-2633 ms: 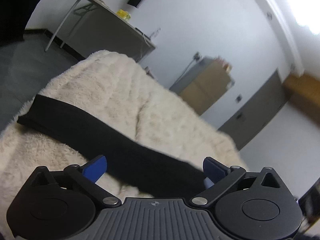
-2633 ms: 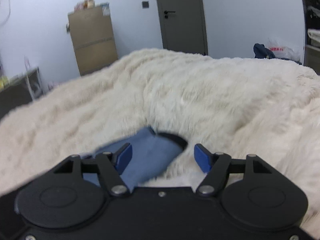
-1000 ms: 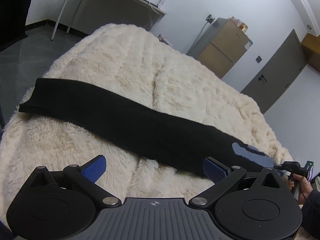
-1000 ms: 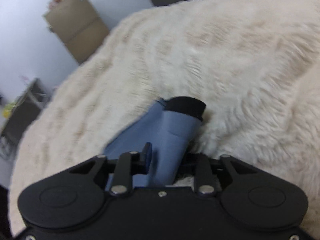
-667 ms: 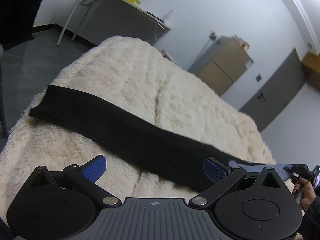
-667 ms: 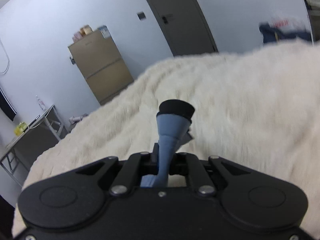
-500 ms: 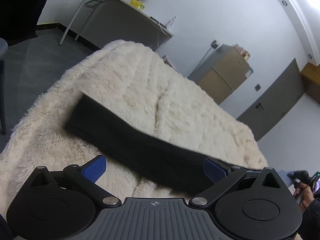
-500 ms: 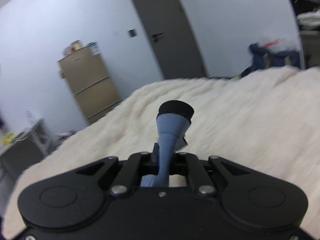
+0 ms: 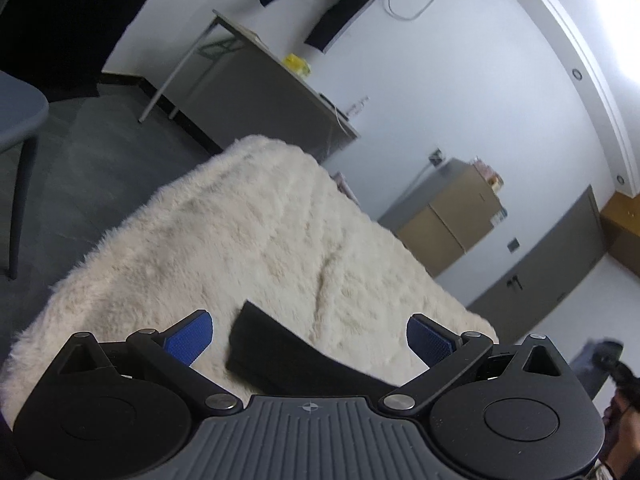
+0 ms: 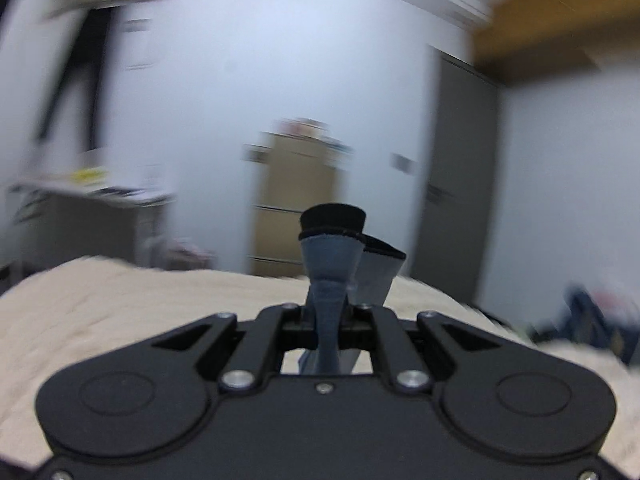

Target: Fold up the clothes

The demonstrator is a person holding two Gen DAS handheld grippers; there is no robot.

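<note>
The black garment lies on the cream fluffy blanket that covers the bed, its near end folded into a thick dark band running toward the lower right, where it passes behind the gripper body. In the right wrist view its other end, a blue-grey strip of fabric edged with a black cuff, stands up out of the right gripper, whose jaws are closed tight on the cloth, pinching it into a narrow neck that flares out above. A second paler fold of the same fabric shows just beside it to the right.

The left gripper hovers above the blanket with its jaws spread wide and nothing between them; its blue fingertips frame the folded end of the garment, which lies below and between them without touching either.

Beyond the bed, a grey bench stands against the white wall with a small yellow object on top. A brown cabinet sits farther right, next to a grey door. The right wrist view is motion-blurred, so the room behind shows only roughly.
</note>
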